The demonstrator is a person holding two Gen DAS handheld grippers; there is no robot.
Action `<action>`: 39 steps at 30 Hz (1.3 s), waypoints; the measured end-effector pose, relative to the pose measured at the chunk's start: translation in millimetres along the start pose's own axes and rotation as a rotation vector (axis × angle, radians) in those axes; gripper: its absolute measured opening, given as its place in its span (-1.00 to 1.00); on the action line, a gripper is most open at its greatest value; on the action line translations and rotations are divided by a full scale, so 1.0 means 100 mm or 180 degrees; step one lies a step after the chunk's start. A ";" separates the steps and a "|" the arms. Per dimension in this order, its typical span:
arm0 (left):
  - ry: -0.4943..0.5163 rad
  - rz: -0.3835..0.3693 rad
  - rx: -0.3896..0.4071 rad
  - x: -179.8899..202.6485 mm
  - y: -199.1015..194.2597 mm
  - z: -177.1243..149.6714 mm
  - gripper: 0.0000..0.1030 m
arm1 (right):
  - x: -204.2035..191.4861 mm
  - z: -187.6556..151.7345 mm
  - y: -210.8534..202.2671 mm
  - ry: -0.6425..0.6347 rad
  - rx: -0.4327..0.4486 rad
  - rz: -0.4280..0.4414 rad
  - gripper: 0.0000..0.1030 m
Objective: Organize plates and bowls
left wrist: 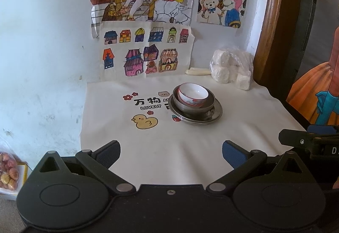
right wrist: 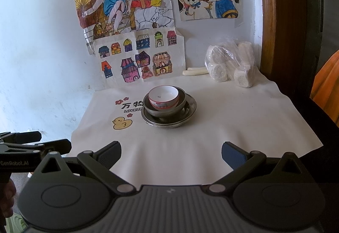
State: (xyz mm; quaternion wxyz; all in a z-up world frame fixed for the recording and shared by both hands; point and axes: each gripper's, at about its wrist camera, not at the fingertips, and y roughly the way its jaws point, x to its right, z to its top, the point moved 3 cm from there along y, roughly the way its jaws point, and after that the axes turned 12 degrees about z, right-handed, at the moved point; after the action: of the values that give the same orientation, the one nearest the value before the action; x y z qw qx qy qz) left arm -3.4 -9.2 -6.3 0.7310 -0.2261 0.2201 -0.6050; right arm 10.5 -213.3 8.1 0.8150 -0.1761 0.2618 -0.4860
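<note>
Stack stands mid-cloth: ceramic bowl (right wrist: 163,98) nested, tilted, in metal bowl (right wrist: 165,109) on metal plate (right wrist: 186,115). Ceramic is judged fragile, glazed, slippery; best taken at the rim. Left gripper (left wrist: 171,153) and right gripper (right wrist: 171,153) are held wide, empty, near.

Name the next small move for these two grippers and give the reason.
Probably none beyond keeping back: the white bowl already sits in the metal bowl on the metal plate, so the stack looks finished. The left gripper and right gripper are open, empty and apart from it.
</note>
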 end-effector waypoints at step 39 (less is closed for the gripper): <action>0.0040 -0.0024 -0.0021 0.04 0.04 -0.01 0.98 | 0.05 -0.02 0.00 0.0014 -0.0028 0.0013 1.00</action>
State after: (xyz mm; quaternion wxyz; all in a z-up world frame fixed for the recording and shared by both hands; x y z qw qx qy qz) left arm 0.1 -12.1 -9.4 0.7266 -0.2256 0.2258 -0.6084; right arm 11.0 -217.3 5.0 0.8146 -0.1781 0.2661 -0.4836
